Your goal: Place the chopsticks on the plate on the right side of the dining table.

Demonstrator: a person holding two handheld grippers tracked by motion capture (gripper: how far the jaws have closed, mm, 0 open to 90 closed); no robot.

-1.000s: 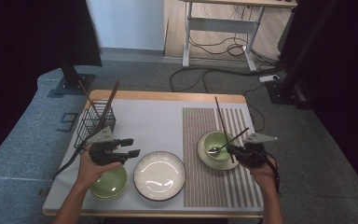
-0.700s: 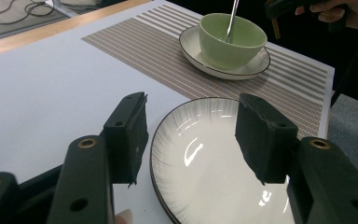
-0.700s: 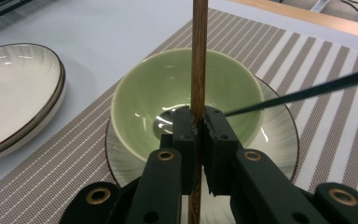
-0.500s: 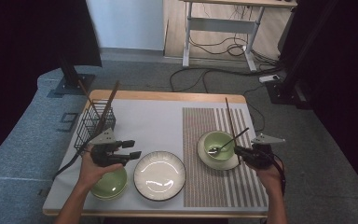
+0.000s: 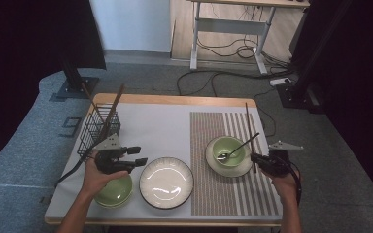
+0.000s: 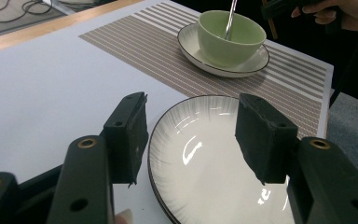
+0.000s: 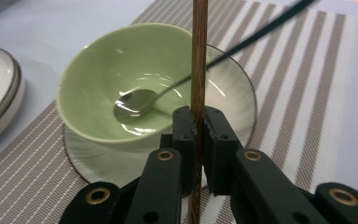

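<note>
Chopsticks [image 7: 198, 70] clamped in the right claw [image 7: 198, 135], seen along the claw's own line: the brown shaft rises straight toward twelve o'clock from between the closed jaws, its lower end running past the pads toward six. In the high view the same chopsticks [image 5: 250, 138] keep their long axis almost parallel to the placemat's [image 5: 213, 194] stripes, tip toward twelve, lying at three o'clock of the green bowl [image 5: 229, 151] and just beside the rim of its saucer [image 5: 213, 162]. A spoon [image 5: 238, 148] rests in the bowl, its handle leaning out toward two o'clock and crossing the chopsticks' line. Judged from this layout, the coming move is a set-down on the placemat to the right of the saucer, shaft held parallel to the stripes. The left claw [image 5: 138, 156] stands wide and empty at nine o'clock of the white plate [image 5: 166, 182], above a second green bowl [image 5: 112, 191]; the wire basket [image 5: 96, 131] stands at eleven on the tabletop [image 5: 160, 126].
</note>
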